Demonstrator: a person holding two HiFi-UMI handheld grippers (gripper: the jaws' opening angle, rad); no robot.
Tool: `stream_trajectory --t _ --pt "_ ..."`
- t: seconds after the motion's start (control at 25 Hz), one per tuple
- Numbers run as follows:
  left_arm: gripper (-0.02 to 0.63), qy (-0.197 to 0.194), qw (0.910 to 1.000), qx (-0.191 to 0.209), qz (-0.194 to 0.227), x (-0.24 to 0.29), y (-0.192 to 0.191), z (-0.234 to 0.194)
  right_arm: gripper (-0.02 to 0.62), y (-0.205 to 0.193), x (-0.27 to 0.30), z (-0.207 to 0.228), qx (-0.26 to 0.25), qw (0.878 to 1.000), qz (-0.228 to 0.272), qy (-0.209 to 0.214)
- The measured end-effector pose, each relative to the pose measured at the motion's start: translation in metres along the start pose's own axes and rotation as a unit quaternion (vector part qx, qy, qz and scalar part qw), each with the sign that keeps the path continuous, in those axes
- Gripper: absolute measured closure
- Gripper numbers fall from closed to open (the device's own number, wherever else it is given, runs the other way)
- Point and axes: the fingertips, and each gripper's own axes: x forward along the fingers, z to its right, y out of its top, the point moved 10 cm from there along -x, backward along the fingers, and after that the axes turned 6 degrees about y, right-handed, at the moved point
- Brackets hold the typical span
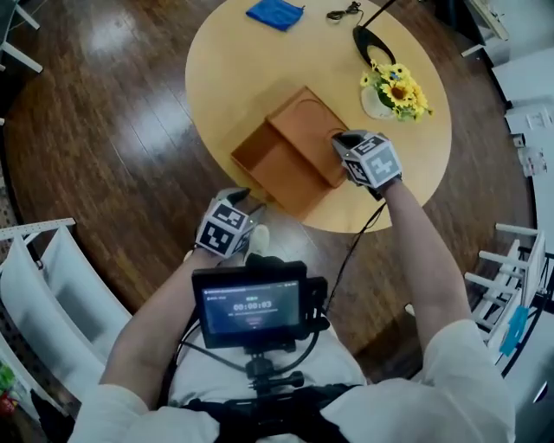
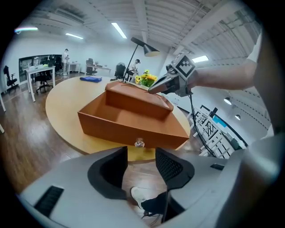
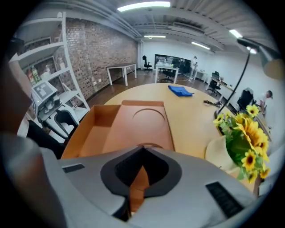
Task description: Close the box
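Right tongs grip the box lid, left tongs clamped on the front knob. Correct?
No: left gripper view shows the left tongs open, short of the knob, nothing between them. The right tongs do grip the lid.

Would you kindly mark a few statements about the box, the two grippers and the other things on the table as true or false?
1. The right gripper has its jaws closed on the edge of the lid. True.
2. The left gripper grips the front wall of the box. False: its jaws stand apart and empty, short of the box.
3. The box is fully closed. False: the lid covers only part of it, and the inside shows.
4. The sunflowers stand on the table beside the box. True.
5. The blue cloth lies inside the box. False: it lies on the table, at the far edge.
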Motion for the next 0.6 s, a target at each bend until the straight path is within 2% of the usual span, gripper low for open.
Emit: stream_trajectory --t 0.16,0.24,0.6 --pt "0.433 0.021 0.9997 -0.002 -0.008 0.009 0.001 0.003 0.594 0.004 0.011 0.001 -0.023 1.0 -0.015 0.014" --pt "0.496 0.029 0.9995 -0.004 -0.009 0.011 0.0 0.004 0.594 0.003 0.01 0.0 -0.022 1.0 -0.007 0.016" --pt "0.54 0.045 0.9989 -0.007 -0.016 0.021 0.001 0.007 0.594 -0.002 0.01 0.001 0.01 0.999 0.02 0.023"
